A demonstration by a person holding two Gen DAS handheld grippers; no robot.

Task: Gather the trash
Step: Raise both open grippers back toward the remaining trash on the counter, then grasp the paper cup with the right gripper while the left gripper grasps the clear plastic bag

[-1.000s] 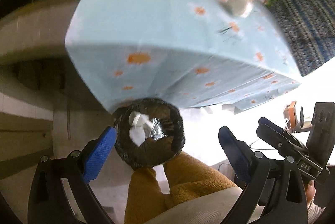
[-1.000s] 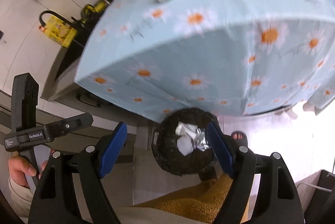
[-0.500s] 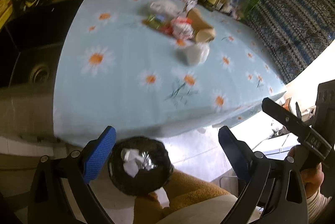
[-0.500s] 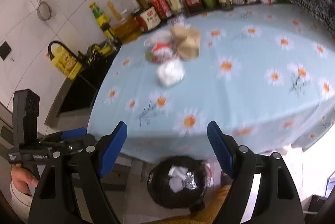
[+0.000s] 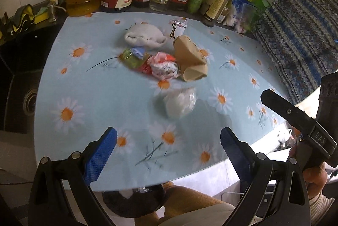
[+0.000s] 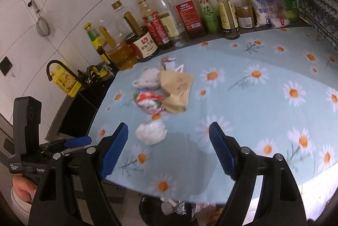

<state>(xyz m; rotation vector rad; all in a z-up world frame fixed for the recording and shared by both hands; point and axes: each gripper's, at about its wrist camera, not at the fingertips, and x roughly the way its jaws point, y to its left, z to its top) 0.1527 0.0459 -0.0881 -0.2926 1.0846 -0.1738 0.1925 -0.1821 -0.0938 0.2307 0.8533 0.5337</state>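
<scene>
Both claws stand wide and empty over the near edge of the light-blue daisy-print tablecloth (image 5: 88,86): the left gripper (image 5: 166,154) at the bottom of its own view, the right gripper (image 6: 169,150) likewise in its view. The trash lies mid-frame in a loose cluster: a crumpled white plastic wad (image 5: 179,103) nearest, then a red-and-white crumpled wrapper (image 5: 162,66), a flattened brown paper cup (image 5: 190,61), a green snack packet (image 5: 132,58) and a grey-white bunched cloth or bag (image 5: 144,36). The black-lined bin (image 6: 160,211) peeks out under the table edge at bottom centre.

The likely trouble is the wad: it looks light and slippery, so a shallow pinch could squirt it toward the edge. Reaching further risks dragging the cloth, or knocking the row of glass sauce bottles (image 6: 179,15) along the top.
</scene>
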